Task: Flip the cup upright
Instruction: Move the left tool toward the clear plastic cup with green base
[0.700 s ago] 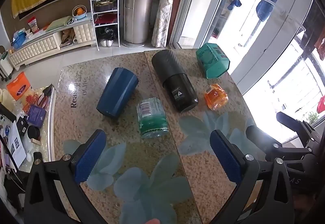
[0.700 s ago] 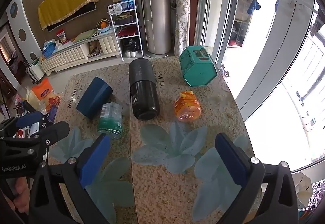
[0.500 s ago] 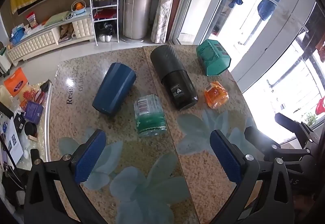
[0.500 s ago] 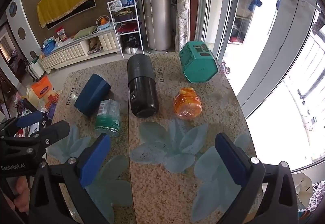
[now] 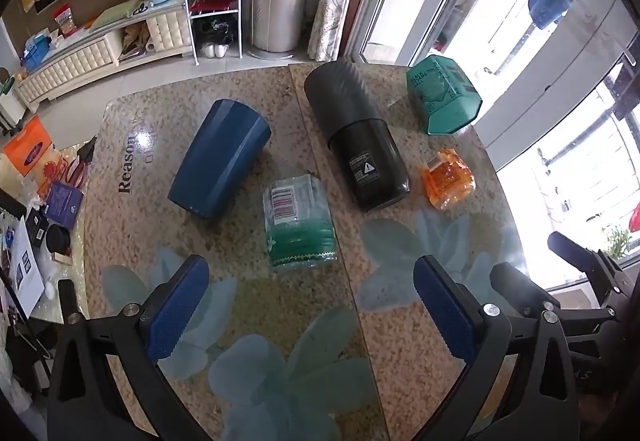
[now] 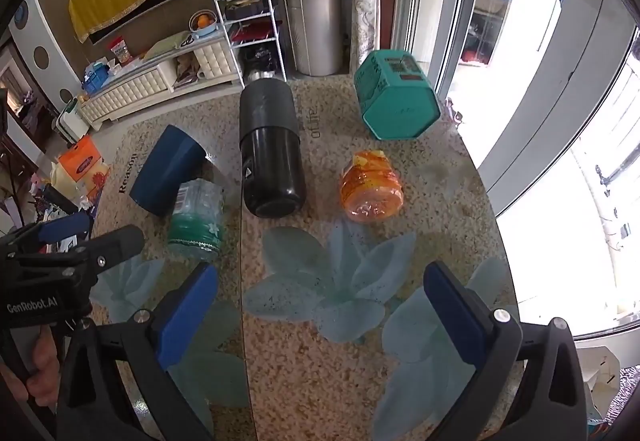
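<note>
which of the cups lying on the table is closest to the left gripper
The clear cup with the green band and barcode label, lying straight ahead of the open left gripper. The dark blue cup, black one and orange one lie farther off.

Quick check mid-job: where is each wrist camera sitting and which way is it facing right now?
Left wrist: behind the open left gripper, angled down at the table, aimed at the green-banded cup; the right gripper shows at right.
Right wrist: behind the open right gripper, aimed between the black flask and orange cup; the left gripper shows at left.
Shared: blue cup, teal cup.
</note>
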Motion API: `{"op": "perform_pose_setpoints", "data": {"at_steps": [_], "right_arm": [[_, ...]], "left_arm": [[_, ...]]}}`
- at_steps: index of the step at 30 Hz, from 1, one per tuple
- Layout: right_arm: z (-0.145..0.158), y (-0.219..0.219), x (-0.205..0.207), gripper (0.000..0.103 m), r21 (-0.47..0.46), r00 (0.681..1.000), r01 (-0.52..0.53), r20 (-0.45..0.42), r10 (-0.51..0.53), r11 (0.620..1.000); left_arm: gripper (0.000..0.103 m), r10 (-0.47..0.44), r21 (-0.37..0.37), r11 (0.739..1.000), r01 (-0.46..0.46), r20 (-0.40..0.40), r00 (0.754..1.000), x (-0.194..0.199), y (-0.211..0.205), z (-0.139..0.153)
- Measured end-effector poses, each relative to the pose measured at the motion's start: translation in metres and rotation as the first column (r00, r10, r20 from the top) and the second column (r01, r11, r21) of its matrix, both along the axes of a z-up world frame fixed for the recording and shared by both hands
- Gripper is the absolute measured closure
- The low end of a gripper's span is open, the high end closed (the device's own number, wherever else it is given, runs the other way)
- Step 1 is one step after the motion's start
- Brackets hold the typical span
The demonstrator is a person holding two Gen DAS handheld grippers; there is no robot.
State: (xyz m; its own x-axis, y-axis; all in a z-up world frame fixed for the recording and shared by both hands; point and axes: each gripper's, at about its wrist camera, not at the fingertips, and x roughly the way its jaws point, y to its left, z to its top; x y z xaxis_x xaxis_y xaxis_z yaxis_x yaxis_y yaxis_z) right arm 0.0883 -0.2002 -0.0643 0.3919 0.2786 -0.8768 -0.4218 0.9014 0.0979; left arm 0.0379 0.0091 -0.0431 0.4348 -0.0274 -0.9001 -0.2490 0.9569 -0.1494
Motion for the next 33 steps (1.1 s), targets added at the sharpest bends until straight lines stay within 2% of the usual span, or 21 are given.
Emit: {"op": "perform_pose_setpoints", "data": {"at_steps": [27, 33], "right_arm": [[0.005, -0.005, 0.007, 0.000, 0.000, 1.000, -0.009, -0.006, 0.009, 1.000], [0.003, -0.005, 0.009, 0.000, 0.001, 1.000, -0.006, -0.015, 0.006, 1.000]], "left_arm": [[0.000, 0.000, 0.014, 1.000, 0.000, -0.005, 1.000, -0.003, -0.007, 0.008], [0.000, -0.002, 0.012, 1.000, 0.002, -0.027, 1.000, -0.001, -0.009, 0.004]]}}
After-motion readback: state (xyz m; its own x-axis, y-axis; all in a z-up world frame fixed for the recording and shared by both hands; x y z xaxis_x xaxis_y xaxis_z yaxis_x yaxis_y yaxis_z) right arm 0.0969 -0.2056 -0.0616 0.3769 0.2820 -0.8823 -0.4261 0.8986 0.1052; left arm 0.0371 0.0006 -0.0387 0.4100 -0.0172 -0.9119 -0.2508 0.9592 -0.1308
